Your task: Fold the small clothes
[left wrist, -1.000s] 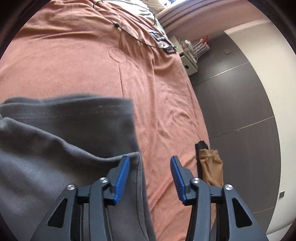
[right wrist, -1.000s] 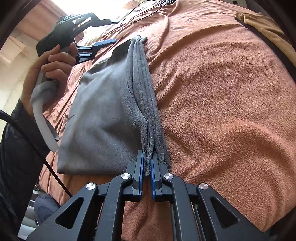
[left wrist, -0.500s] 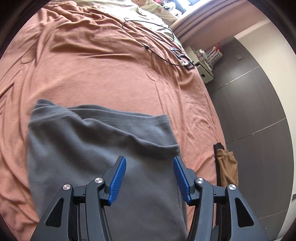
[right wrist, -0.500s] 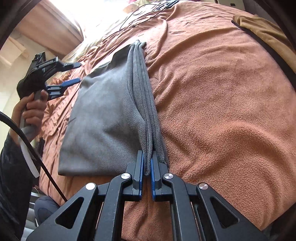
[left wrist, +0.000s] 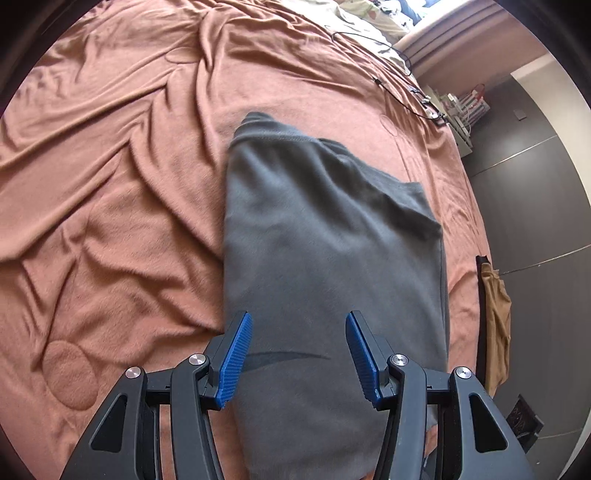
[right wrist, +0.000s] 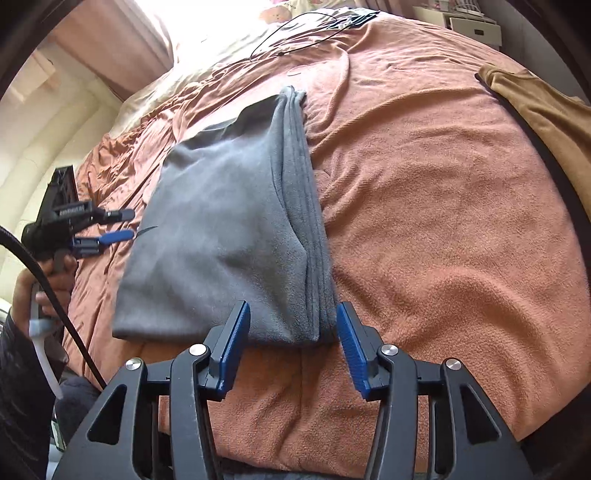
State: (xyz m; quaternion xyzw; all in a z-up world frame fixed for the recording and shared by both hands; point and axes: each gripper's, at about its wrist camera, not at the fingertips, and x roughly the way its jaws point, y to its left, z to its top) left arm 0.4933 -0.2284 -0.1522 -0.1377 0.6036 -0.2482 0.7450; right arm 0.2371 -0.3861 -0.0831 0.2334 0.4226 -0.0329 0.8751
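A folded grey garment (left wrist: pixel 325 258) lies flat on the rust-coloured bedspread (left wrist: pixel 110 206). It also shows in the right wrist view (right wrist: pixel 229 229), with its stacked folded edges along its right side. My left gripper (left wrist: pixel 298 354) is open and empty, hovering above the garment's near end. In the right wrist view the left gripper (right wrist: pixel 122 223) sits at the garment's left edge, held by a hand. My right gripper (right wrist: pixel 291 343) is open and empty, its blue pads either side of the garment's near right corner.
A tan garment (right wrist: pixel 546 110) with a dark strip lies at the bed's right edge; it also shows in the left wrist view (left wrist: pixel 495 317). A black cable (right wrist: pixel 295 33) lies at the far end of the bed. Dark wardrobe doors (left wrist: pixel 535 221) stand beyond the bed.
My right gripper has opened and let go of the garment's folded edge. My left gripper has swung back from the far corner to the garment's left side, staying open.
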